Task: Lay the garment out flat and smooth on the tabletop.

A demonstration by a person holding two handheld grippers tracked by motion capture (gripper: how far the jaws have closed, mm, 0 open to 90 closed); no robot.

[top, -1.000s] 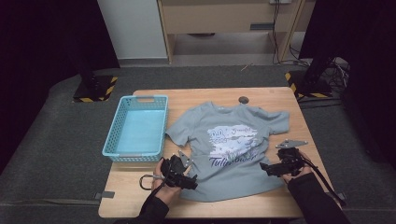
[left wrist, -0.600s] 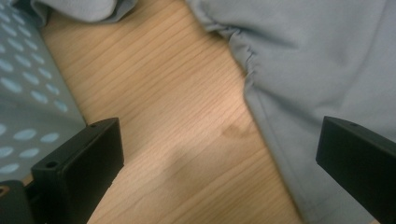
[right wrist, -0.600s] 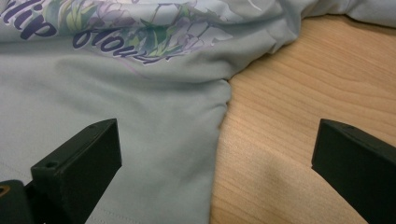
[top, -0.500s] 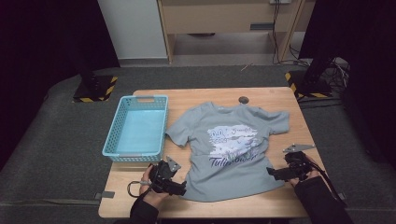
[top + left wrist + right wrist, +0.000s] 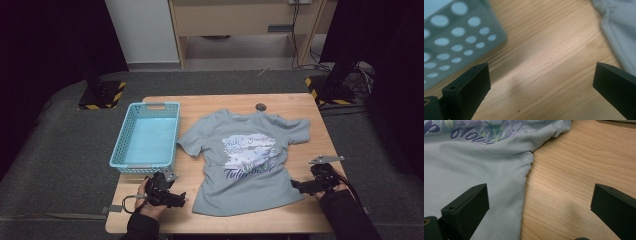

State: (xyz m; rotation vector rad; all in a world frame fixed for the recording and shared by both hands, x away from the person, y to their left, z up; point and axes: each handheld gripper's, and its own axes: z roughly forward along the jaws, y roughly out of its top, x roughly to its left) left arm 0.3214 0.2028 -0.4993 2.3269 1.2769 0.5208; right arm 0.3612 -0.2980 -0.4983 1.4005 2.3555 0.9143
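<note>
On the bench [image 5: 300, 215] we have a grey shirt [image 5: 250, 172] spread flat, print side up, collar toward the far edge and hem toward us. Our left gripper [image 5: 172, 196] sits near the front edge, just off the shirt's lower left corner and just in front of the blue basket [image 5: 120, 150], jaws wide apart with nothing between them. From the left gripper view we look down on bare wood [image 5: 541, 65] between those jaws, with the basket's [image 5: 454, 42] perforated wall at upper left and the shirt's [image 5: 619, 30] edge at upper right, neither one touched. Over on the other side, our right gripper [image 5: 302, 186] is at the shirt's lower right side, pointing in toward the cloth, and its jaws are spread wide too. In the right gripper view the shirt's [image 5: 474, 170] side seam runs up between the jaws: the left jaw is over grey cloth, the right jaw over bare bench [image 5: 579, 170]; we cannot tell whether the left jaw touches the cloth. We can see the coloured print [image 5: 481, 130] at the top of that view and the stitched hem low down. Behind the collar, a small dark disc [image 5: 260, 106] lies on the wood, well apart from both grippers. The basket stands left of the shirt, close to its left sleeve.
</note>
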